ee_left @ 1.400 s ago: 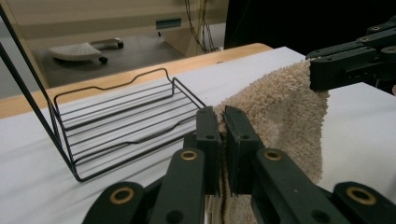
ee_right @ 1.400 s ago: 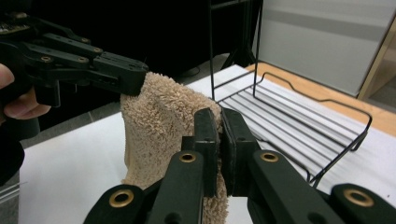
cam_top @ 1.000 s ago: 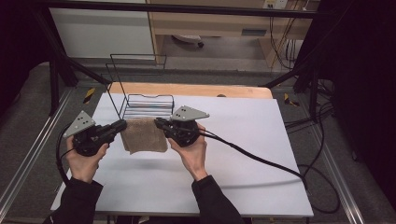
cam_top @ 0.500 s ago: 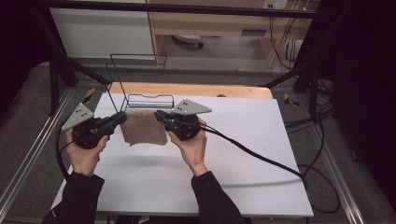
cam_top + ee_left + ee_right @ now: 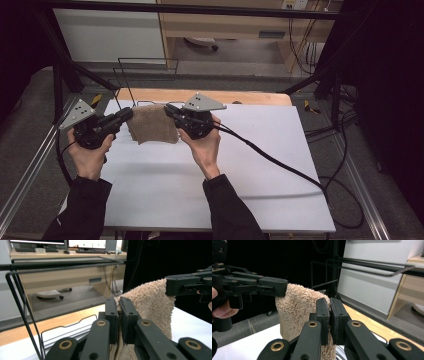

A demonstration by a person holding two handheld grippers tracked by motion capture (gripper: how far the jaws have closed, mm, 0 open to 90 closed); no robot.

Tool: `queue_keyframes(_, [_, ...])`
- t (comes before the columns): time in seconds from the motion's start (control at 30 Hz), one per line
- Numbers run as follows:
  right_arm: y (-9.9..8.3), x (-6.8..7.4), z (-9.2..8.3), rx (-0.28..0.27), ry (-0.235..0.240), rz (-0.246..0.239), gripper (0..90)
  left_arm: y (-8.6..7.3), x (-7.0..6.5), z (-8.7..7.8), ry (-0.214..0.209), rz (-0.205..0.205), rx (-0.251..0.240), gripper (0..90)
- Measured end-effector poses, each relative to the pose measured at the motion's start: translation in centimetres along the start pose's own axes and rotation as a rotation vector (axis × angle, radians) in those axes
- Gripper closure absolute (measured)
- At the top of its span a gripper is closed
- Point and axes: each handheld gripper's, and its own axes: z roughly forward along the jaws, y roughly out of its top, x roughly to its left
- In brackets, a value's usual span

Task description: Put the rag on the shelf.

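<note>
we find the left gripper [image 5: 126, 114] and the right gripper [image 5: 170, 111] each clamped tight on a top corner of the tan towel [image 5: 151, 129] — it hangs between them above the white table [image 5: 165, 185], just before the black wire rack [image 5: 131, 86].

I can read no text, label, brand, number or sign from my feeds. The monitors [image 5: 75, 243] far beyond the left gripper's fingers [image 5: 111, 312] glow, but whatever is on their screens is too small and cut off for me to make out. The yellow-and-black strip [image 5: 95, 99] on the floor carries stripes only, no words.
</note>
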Motion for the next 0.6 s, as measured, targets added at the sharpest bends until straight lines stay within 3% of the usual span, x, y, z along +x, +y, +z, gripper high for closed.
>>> queue_keyframes(0.23, [1.2,-0.5,0.0,-0.017,-0.008,-0.014,86.3,1.1,0.1,0.2,0.011,0.021,-0.025,85.0])
queue_keyframes(0.6, [2.4,-1.1,0.5,-0.039,-0.021,-0.016,86.4,2.6,0.5,0.7,0.010,0.008,-0.049,85.0])
